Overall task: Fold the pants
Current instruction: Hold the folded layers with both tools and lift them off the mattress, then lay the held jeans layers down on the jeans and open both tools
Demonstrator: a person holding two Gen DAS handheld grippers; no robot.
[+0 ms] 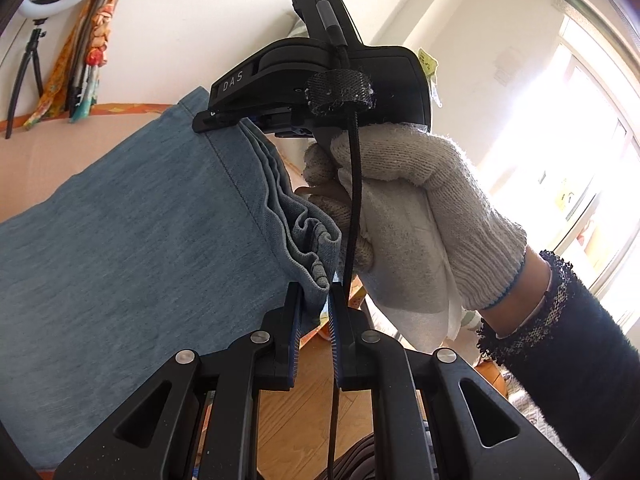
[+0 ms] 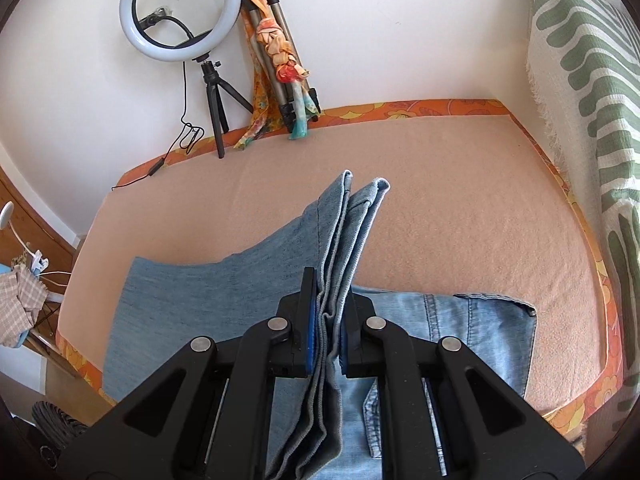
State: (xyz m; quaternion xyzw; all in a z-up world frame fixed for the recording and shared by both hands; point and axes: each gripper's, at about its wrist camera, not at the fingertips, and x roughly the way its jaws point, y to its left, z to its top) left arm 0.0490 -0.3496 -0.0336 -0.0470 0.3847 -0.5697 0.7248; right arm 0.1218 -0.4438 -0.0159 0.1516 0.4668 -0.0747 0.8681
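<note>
The pants are light blue jeans [image 2: 192, 292] lying on a peach-covered bed [image 2: 440, 200]. My right gripper [image 2: 330, 300] is shut on the stacked leg hems, which stick up between its fingers; the waist end [image 2: 480, 320] lies flat below to the right. In the left wrist view my left gripper [image 1: 316, 300] is shut on the bunched hem edge of the jeans [image 1: 132, 248], lifted above the bed. The right gripper [image 1: 320, 92], held in a white-gloved hand [image 1: 420, 208], grips the same hem edge farther along.
A ring light on a small tripod [image 2: 182, 10] and a folded tripod with scarves [image 2: 280, 68] lean on the wall at the bed's far edge. A green-striped blanket [image 2: 592, 120] hangs at the right. Wooden floor [image 1: 304, 420] shows below. A bright window [image 1: 580, 160] is at the right.
</note>
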